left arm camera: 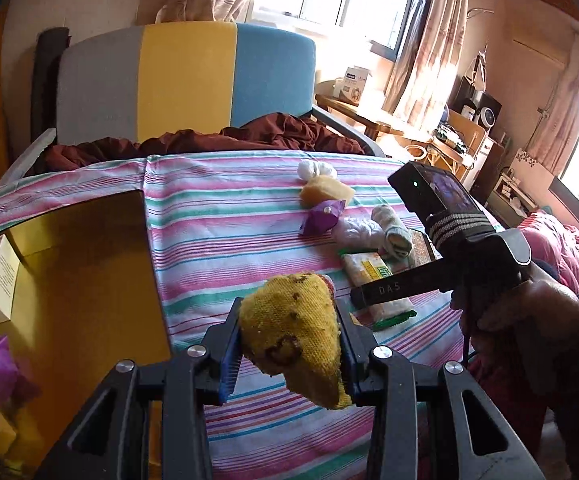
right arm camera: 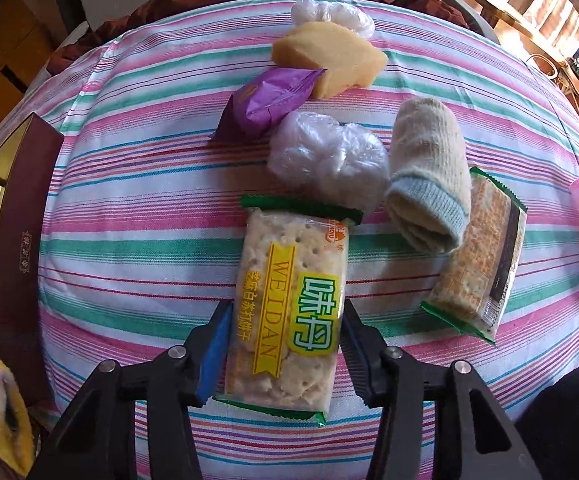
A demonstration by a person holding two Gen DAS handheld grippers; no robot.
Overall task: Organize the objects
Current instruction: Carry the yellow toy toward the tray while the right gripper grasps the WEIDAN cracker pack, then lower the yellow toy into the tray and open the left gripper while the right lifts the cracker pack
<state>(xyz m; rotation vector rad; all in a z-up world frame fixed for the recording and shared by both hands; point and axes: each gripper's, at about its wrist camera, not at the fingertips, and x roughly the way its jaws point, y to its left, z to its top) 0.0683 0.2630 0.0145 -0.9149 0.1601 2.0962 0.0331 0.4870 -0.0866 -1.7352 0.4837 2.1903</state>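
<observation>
Yellow stained sock (left arm camera: 293, 336) clenched in left tool (left arm camera: 289, 344); right tool (right arm camera: 285, 344) straddles cracker packet (right arm camera: 289, 308), grip unclear

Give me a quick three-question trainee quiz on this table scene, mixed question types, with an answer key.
1. True or false: the left gripper is shut on a yellow sock.
2. The right gripper straddles which item? A) purple wrapper B) WEIDAN cracker pack C) rolled sock
3. Fill in: the tablecloth is ____.

Key: 1 true; 2 B; 3 striped
</observation>
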